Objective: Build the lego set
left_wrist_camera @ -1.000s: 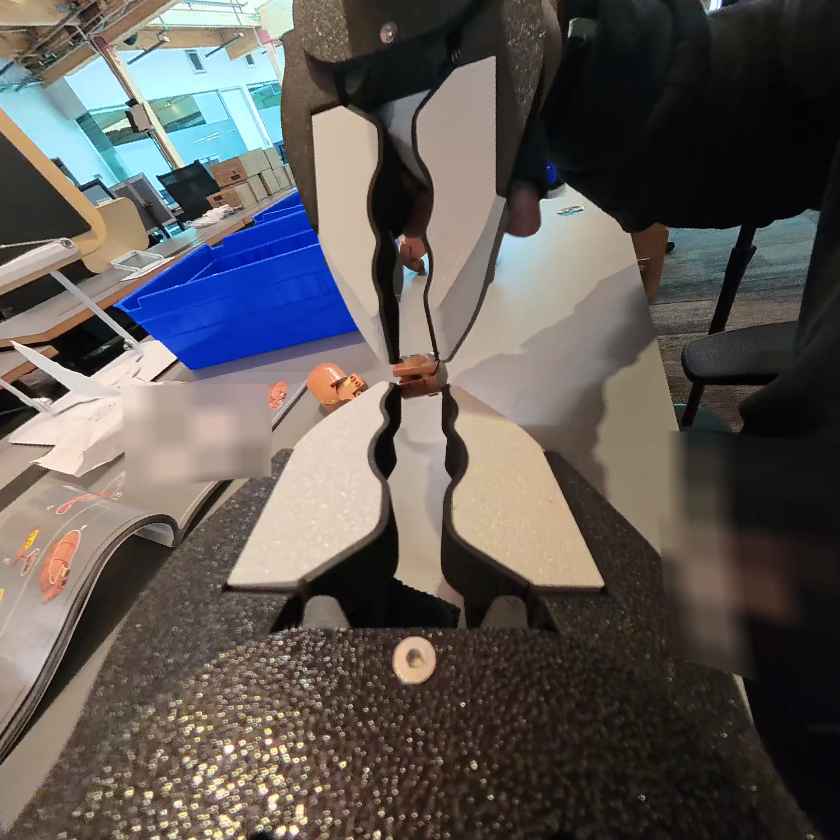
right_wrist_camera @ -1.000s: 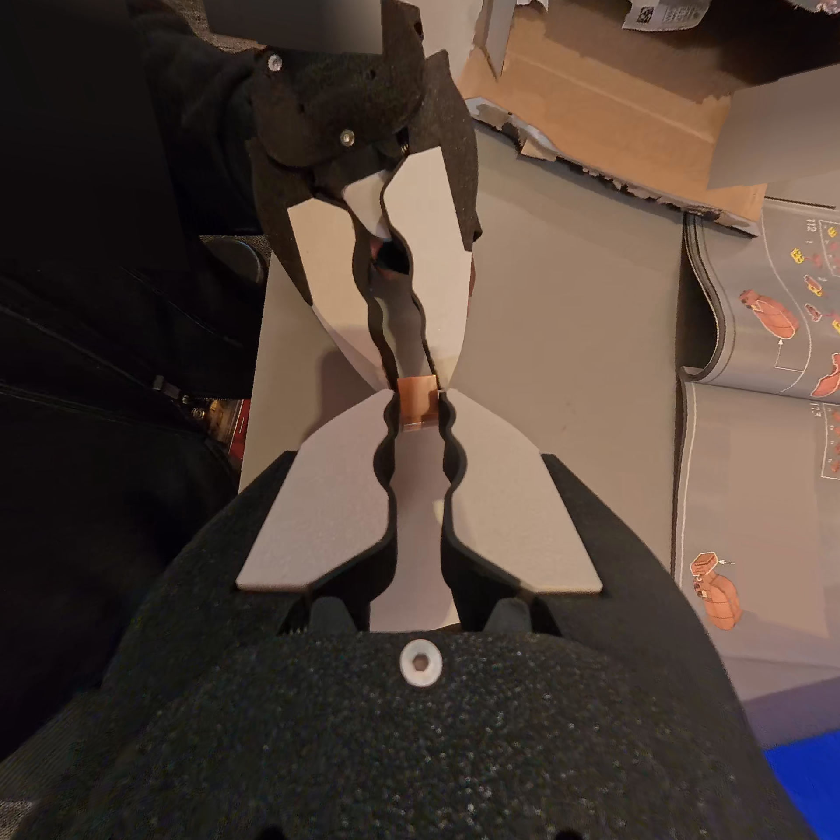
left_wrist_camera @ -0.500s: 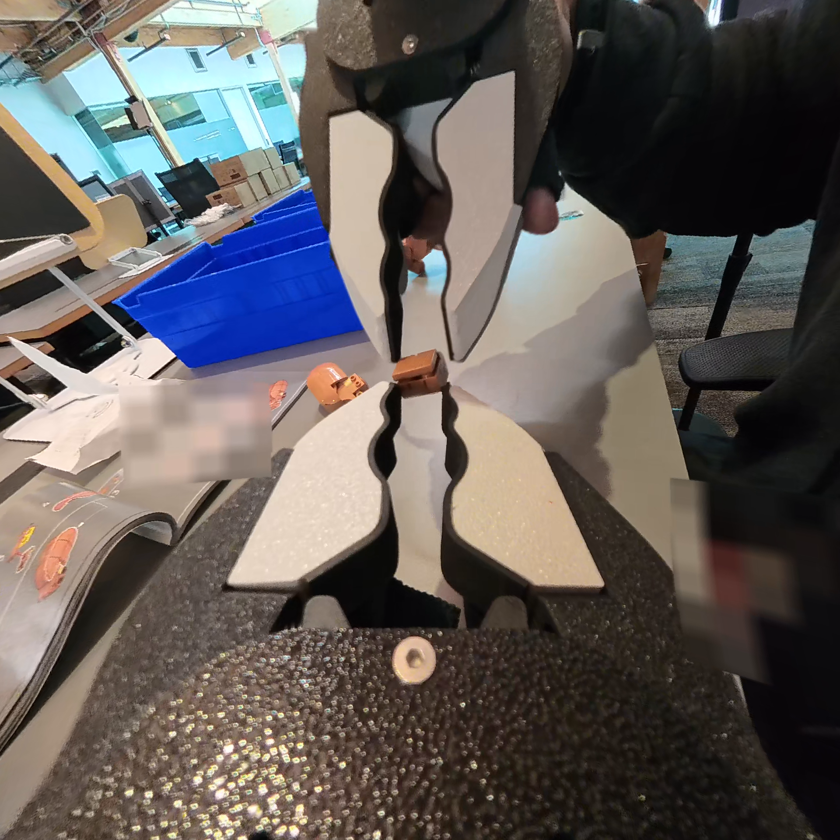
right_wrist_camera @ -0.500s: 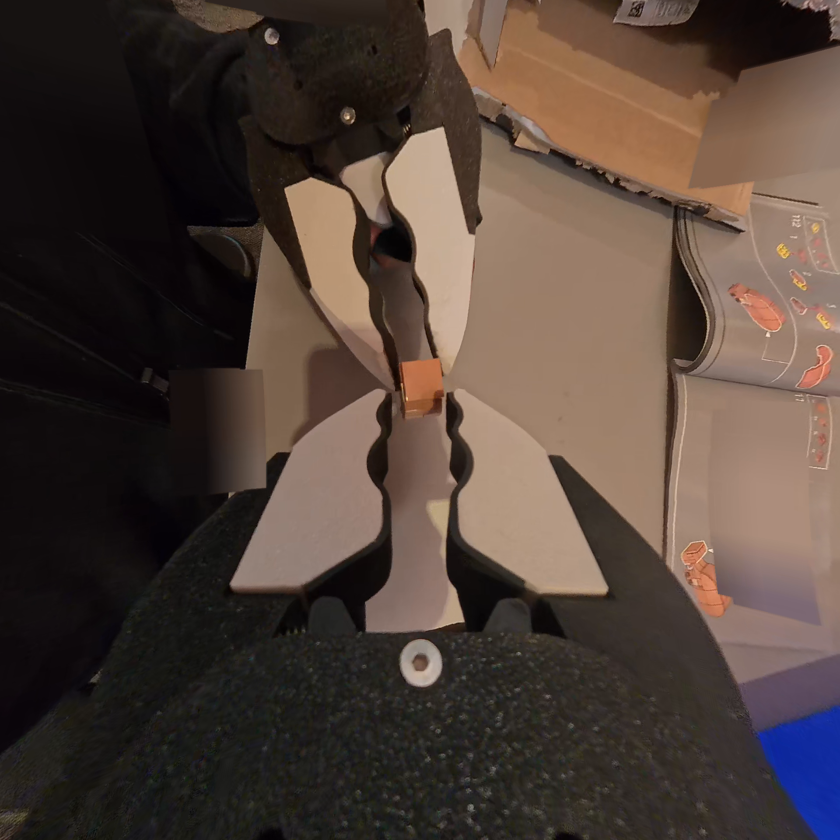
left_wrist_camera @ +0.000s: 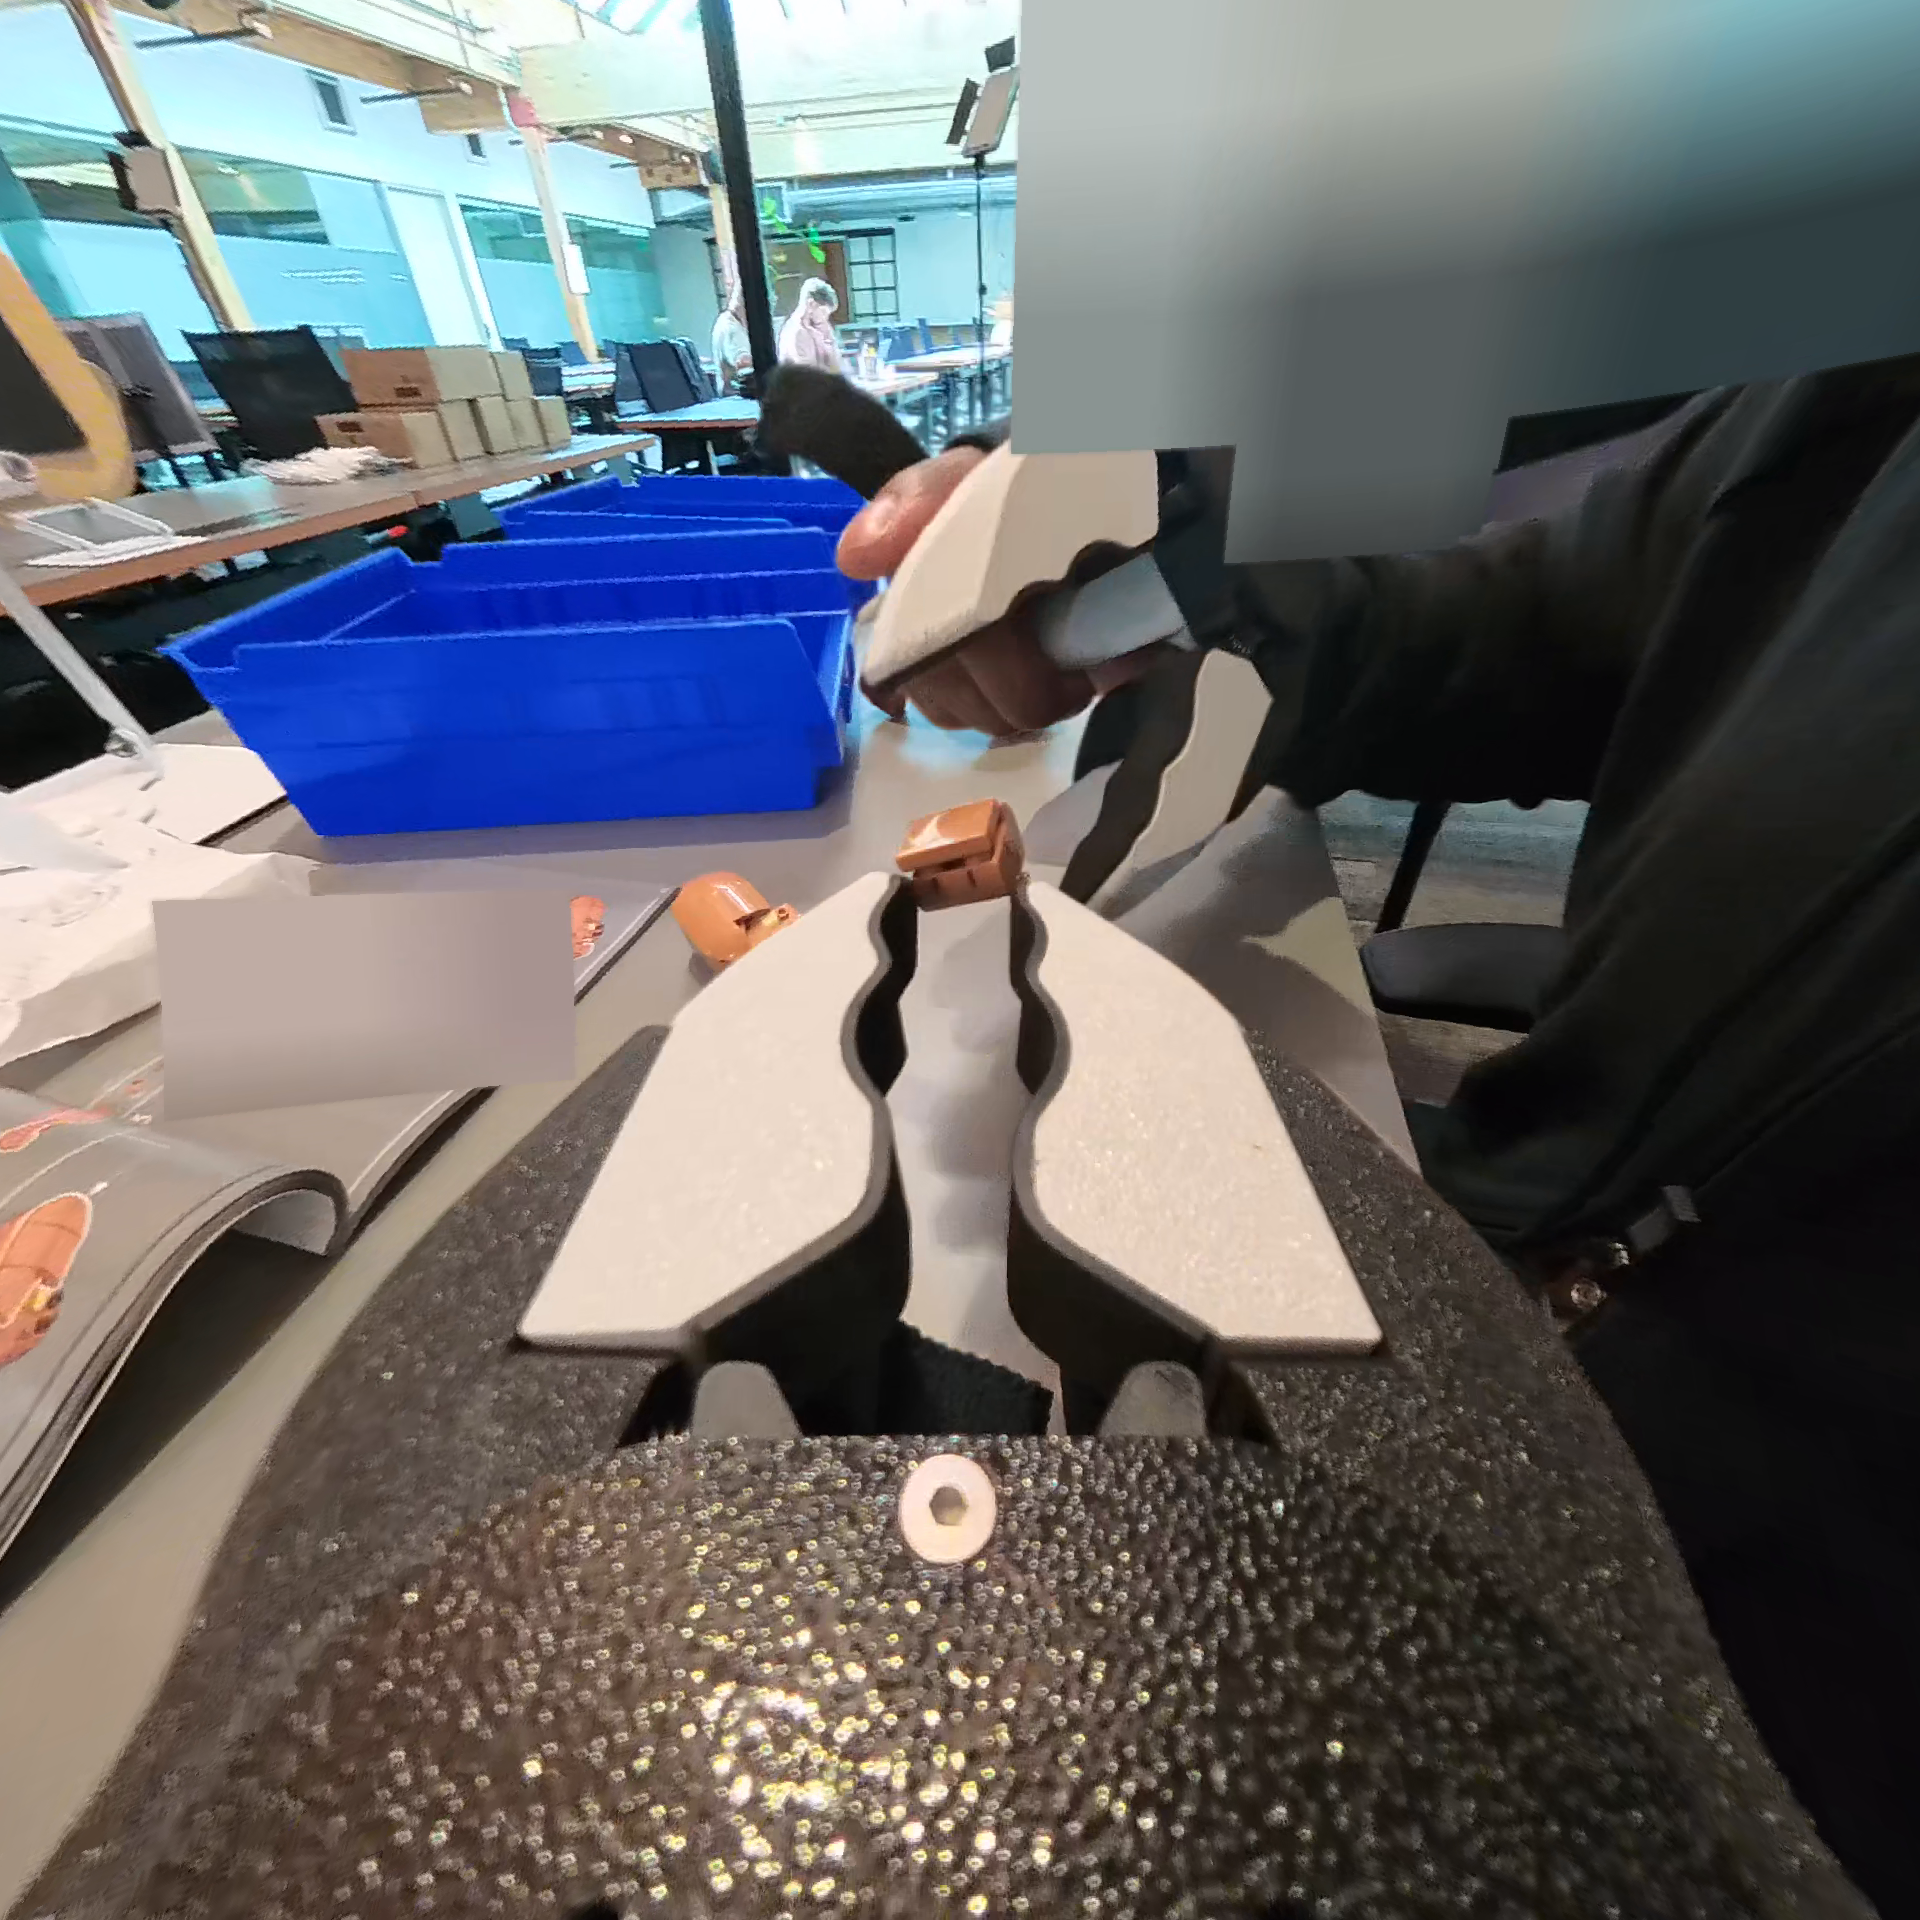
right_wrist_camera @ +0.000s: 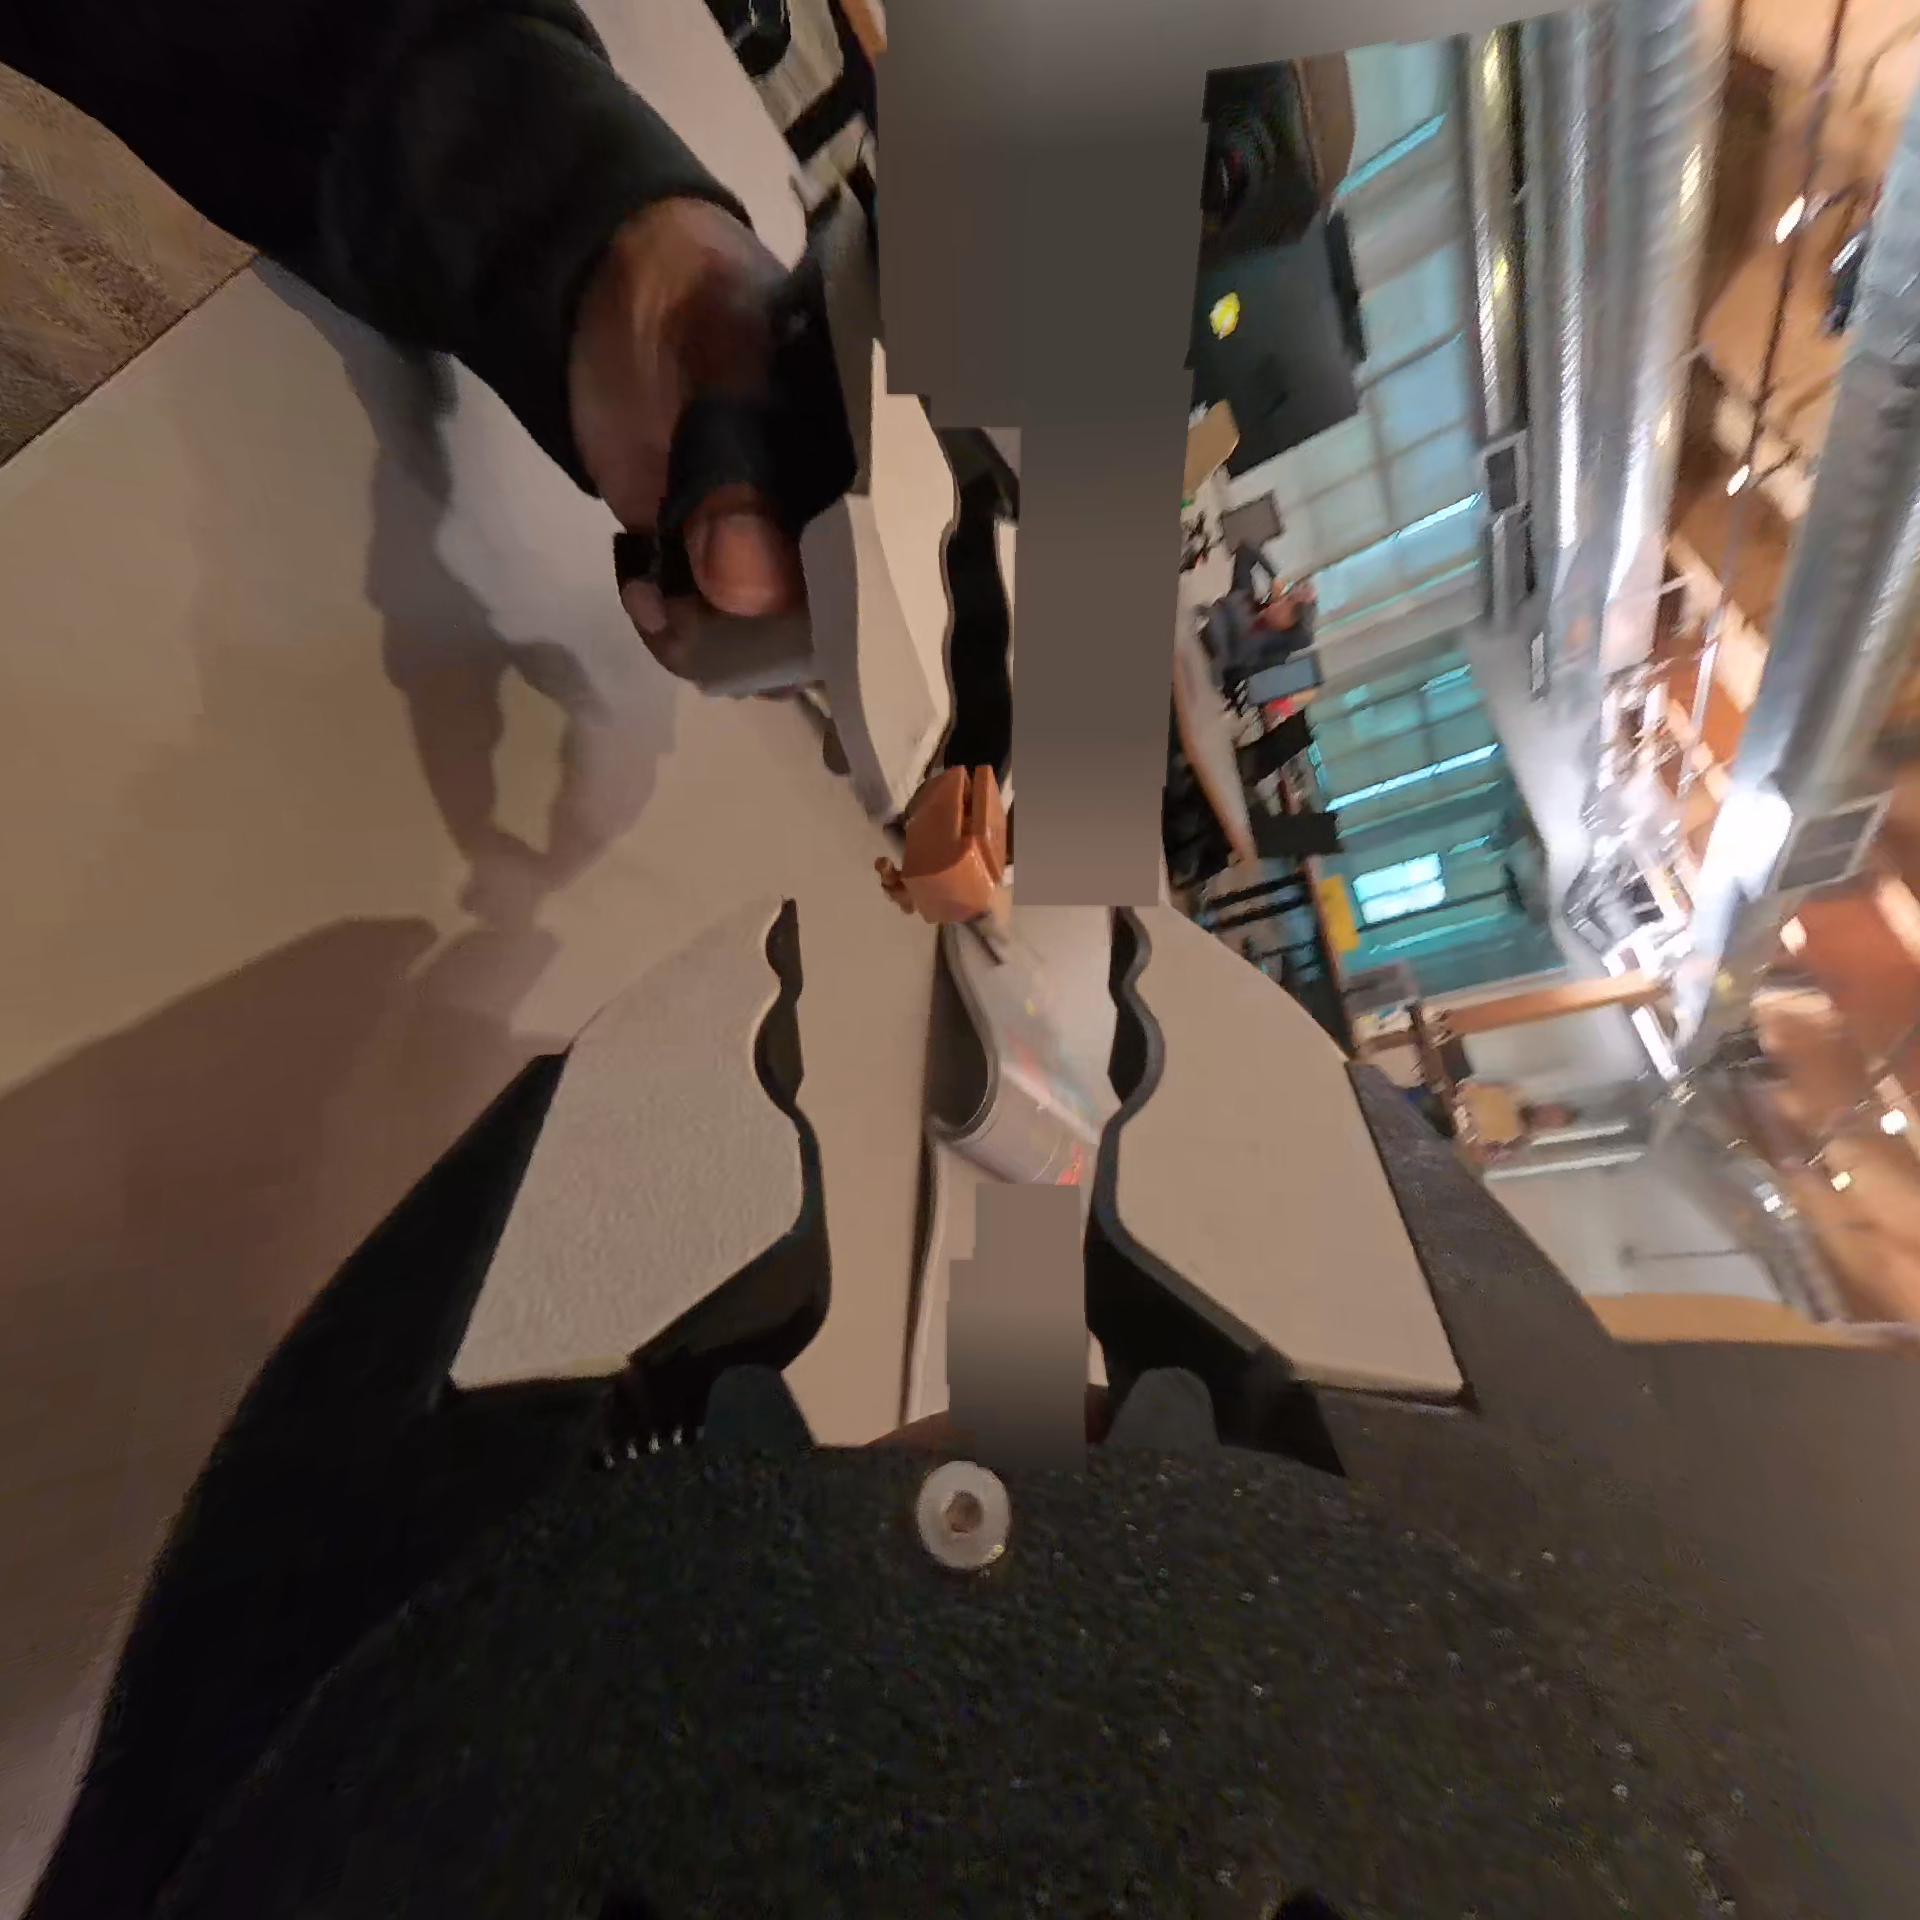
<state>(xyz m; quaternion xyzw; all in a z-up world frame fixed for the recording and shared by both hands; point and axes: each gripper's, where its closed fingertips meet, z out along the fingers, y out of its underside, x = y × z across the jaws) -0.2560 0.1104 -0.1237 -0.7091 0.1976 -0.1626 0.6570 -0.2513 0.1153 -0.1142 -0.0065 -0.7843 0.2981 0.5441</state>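
Observation:
My left gripper [left_wrist_camera: 961, 885] is shut on a small brown lego assembly [left_wrist_camera: 958, 854], pinched at the fingertips and held above the grey table [left_wrist_camera: 935, 769]. The same piece shows in the right wrist view [right_wrist_camera: 951, 847], still between the left gripper's fingers [right_wrist_camera: 883, 665]. My right gripper [right_wrist_camera: 956, 917] is wide open and empty, a short way back from the piece and rolled on its side. In the left wrist view one of its fingers [left_wrist_camera: 1195, 758] hangs to the right of the piece, apart from it.
A rounded brown lego part [left_wrist_camera: 727, 914] lies on the table left of my left fingertips. Stacked blue bins [left_wrist_camera: 540, 686] stand behind it. An open instruction booklet [left_wrist_camera: 156, 1226] lies at the left, and a black chair [left_wrist_camera: 1455, 966] stands past the table's right edge. The grippers are tip to tip, or close to it.
The right gripper was shut on the brown piece together with the left. It has let go, opened wide, drawn back to the right and rolled. The left gripper keeps the piece.

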